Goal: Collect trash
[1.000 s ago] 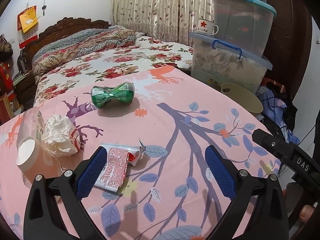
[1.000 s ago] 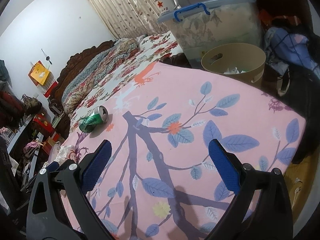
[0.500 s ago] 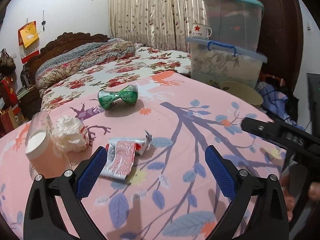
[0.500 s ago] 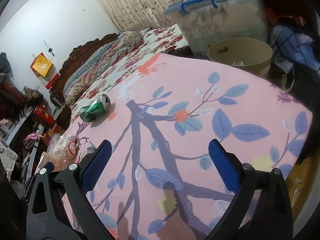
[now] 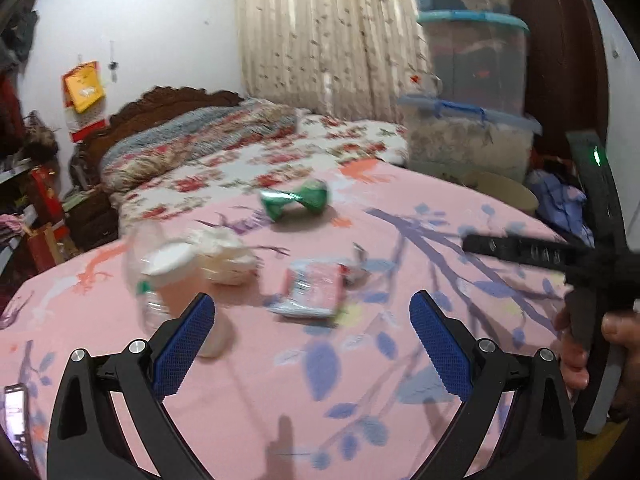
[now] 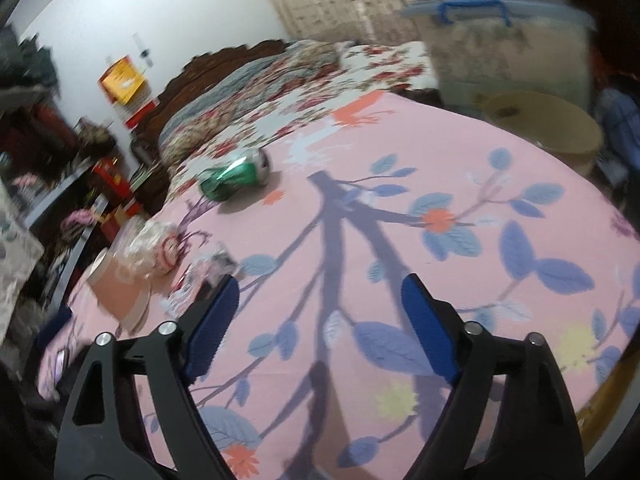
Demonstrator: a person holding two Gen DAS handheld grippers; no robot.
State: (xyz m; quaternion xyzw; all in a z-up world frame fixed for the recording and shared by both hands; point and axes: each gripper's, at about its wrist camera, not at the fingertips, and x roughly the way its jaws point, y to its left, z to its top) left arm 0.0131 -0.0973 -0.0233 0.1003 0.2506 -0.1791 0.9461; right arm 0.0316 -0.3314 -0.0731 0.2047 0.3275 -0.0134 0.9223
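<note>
On the pink leaf-patterned tablecloth (image 5: 280, 380) lie a crushed green can (image 5: 294, 200), a crumpled white paper ball (image 5: 226, 258), a red and white wrapper (image 5: 314, 290) and a clear plastic bottle with a white cap (image 5: 160, 280). My left gripper (image 5: 312, 340) is open and empty, hovering just short of the wrapper and bottle. My right gripper (image 6: 320, 320) is open and empty over the table's middle; the can (image 6: 234, 176), paper ball (image 6: 160, 244) and bottle (image 6: 116, 280) lie to its left. The beige bin (image 6: 548, 128) stands beyond the table's far right edge.
Stacked clear storage boxes (image 5: 468, 140) stand behind the bin (image 5: 504, 192). A flowered bed (image 5: 248, 160) lies past the table's far edge. The right gripper's body and the hand holding it (image 5: 580, 272) show at the right of the left wrist view. Clutter fills the left side.
Both grippers have pulled back and tilted up, so the table's trash sits lower and nearer in view. The right gripper has turned left toward the trash. Both stay open.
</note>
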